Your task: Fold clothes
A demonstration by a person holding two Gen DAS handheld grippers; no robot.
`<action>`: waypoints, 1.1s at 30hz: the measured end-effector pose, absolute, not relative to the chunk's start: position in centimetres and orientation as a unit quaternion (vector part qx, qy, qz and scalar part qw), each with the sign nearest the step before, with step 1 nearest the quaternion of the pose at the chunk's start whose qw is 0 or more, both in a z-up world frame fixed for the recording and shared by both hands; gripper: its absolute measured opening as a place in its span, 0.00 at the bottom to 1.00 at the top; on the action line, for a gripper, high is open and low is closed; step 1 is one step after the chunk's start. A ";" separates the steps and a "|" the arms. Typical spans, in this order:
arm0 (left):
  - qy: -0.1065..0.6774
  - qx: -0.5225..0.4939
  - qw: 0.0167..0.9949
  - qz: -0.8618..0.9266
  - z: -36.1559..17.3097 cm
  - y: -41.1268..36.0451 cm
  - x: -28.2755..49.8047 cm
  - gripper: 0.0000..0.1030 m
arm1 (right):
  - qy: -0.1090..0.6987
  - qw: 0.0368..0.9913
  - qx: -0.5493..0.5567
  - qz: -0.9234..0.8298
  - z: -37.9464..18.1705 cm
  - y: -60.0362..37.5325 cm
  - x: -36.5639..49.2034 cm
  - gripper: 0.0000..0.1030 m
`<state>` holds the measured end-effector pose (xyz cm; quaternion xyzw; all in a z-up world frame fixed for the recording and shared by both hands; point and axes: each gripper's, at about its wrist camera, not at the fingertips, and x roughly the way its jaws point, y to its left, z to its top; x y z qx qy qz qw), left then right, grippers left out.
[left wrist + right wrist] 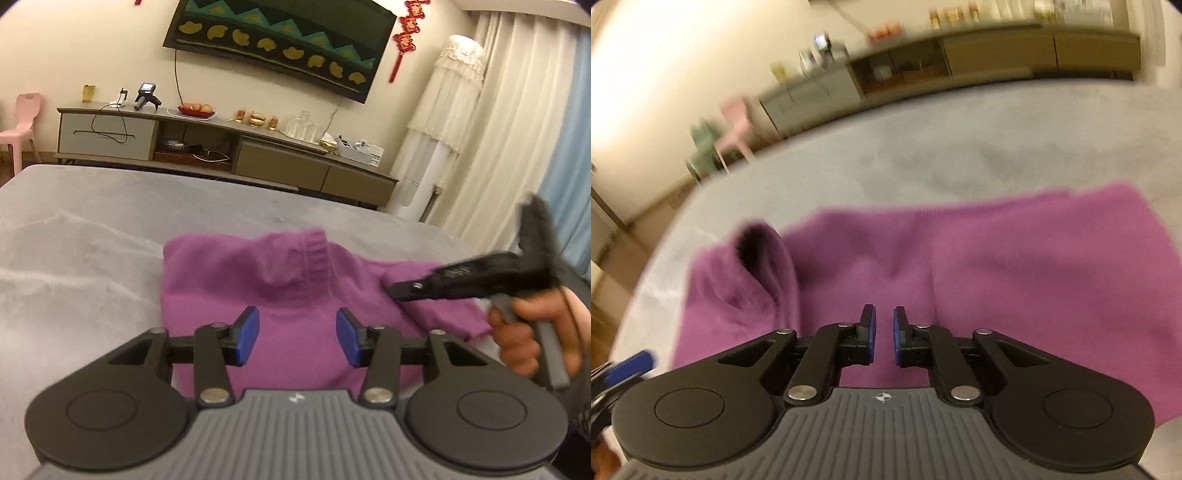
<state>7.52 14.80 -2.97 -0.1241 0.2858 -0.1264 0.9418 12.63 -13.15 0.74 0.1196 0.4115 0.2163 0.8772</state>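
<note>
We see the left gripper [297, 334] up close: a grey ribbed body with a small white emblem, two round black discs at its sides, black linkage arms fastened with silver rivets, and blue pads on its two fingers. The right gripper [883, 335] is built the same. In the left view, a bare hand [528, 332] wraps a grey handle beneath black hardware.

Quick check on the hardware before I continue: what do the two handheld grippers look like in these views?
The left gripper and right gripper match: black linkage arms with silver pivot pins, two round black discs, a ribbed grey body bearing a small white emblem, and blue fingertip pads. From the left wrist view, the right gripper shows a grey handle gripped by the right hand. No cables or sleeves are clearly visible.
</note>
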 end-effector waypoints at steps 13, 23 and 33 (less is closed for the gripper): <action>0.313 -0.111 0.937 -0.111 -2.4 15.5 12.7 0.47 | 0.400 0.868 0.043 0.289 0.1 -5.7 10.7 0.13; 0.376 -0.060 0.920 -0.097 -5.5 13.9 17.1 0.43 | 0.390 0.896 0.051 0.207 0.2 -10.0 10.2 0.33; 0.400 -0.069 0.911 -0.076 -6.4 14.3 18.8 0.39 | 0.391 0.888 -0.060 0.234 -0.1 -5.4 17.2 0.21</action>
